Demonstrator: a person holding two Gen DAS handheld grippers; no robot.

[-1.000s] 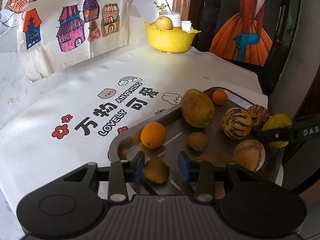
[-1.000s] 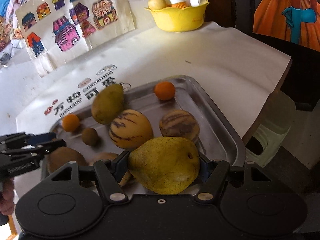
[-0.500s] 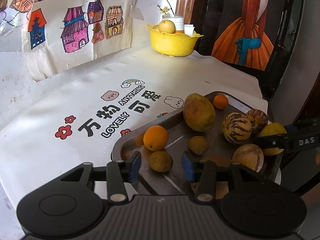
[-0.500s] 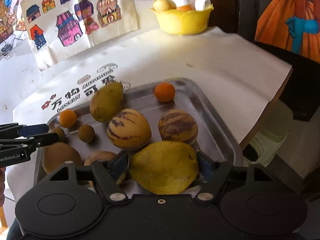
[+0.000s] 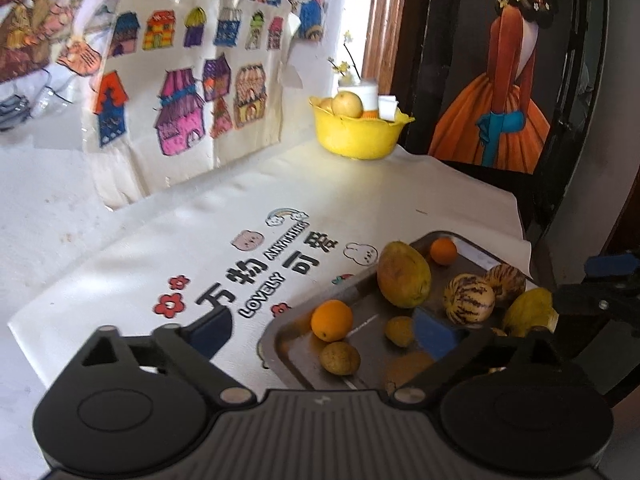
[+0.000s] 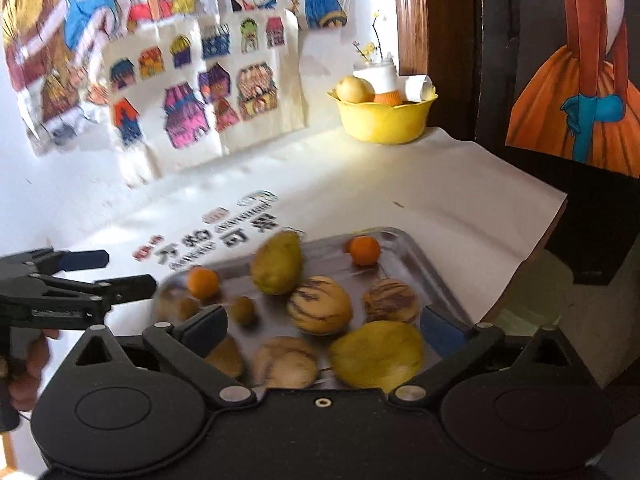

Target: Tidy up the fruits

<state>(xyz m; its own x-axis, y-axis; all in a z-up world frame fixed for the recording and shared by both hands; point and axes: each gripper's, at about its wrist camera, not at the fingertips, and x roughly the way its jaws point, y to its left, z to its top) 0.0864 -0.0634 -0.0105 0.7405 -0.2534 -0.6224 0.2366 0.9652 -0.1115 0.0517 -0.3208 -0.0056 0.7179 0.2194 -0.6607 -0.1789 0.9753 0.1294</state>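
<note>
A steel tray (image 5: 276,334) holds several fruits: a large mango (image 5: 404,274), an orange (image 5: 332,320), striped melons (image 5: 469,299) and a small brown fruit (image 5: 339,358). My left gripper (image 5: 322,320) hangs above the tray's near corner, its jaws opening wide. The brown fruit lies free on the tray below them. My right gripper (image 6: 323,320) hovers over the tray (image 6: 432,264), jaws also opening. The big yellow fruit (image 6: 376,354) rests on the tray under them, untouched by the pads. Each gripper shows in the other's view, the right one (image 5: 600,280) and the left one (image 6: 100,272).
A yellow bowl (image 5: 356,132) with fruit and a white jar stands at the table's far corner. The white printed cloth (image 5: 260,272) covers the table left of the tray. Drawings hang on the wall behind. The table's right edge (image 6: 520,276) runs close to the tray.
Both grippers opened and rose. The left one let go of the small brown fruit and the right one let go of the big yellow fruit. Both fruits now lie on the tray.
</note>
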